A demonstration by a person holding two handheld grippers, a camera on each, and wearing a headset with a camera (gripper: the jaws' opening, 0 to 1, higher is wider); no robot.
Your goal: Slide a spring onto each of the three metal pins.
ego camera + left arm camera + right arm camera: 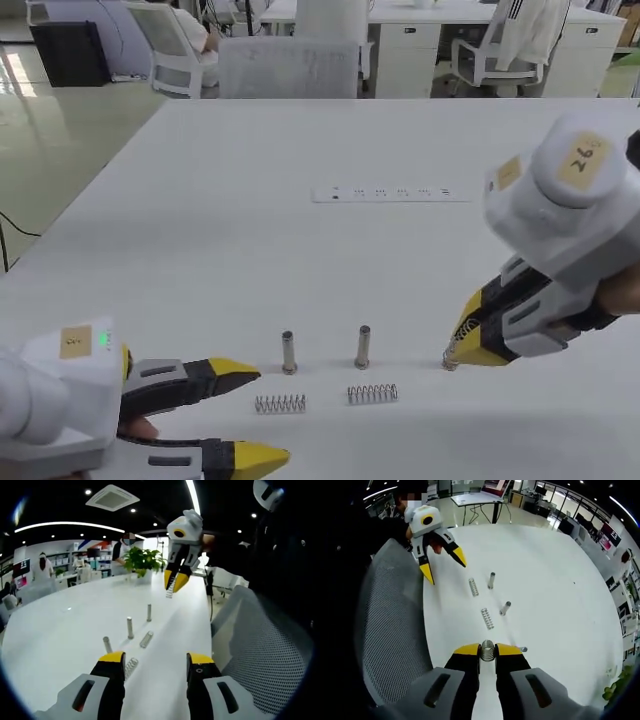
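Three short metal pins stand upright in a row on the table: the left pin [288, 352], the middle pin [363, 346] and the right pin [450, 360], each bare steel with a slightly wider foot. Two small wire coils lie flat just on the near side of the row, the left loose spring [280, 403] before the left pin and the right loose spring [372, 394] before the middle pin. The right gripper [465, 345] slants down from the right, its yellow-tipped jaws clamped on the held spring [488, 649], with the tips just beside the right pin; whether the coil touches the pin I cannot tell. The left gripper [258, 415] lies low at the near left, pointing right, jaws spread wide apart and holding nothing, its tips near the left loose spring. The table [200, 250] is plain white, with a white power strip [390, 193] further back. Beyond it are office chairs [180, 50], white desks [410, 50] and a shiny pale floor [50, 130].
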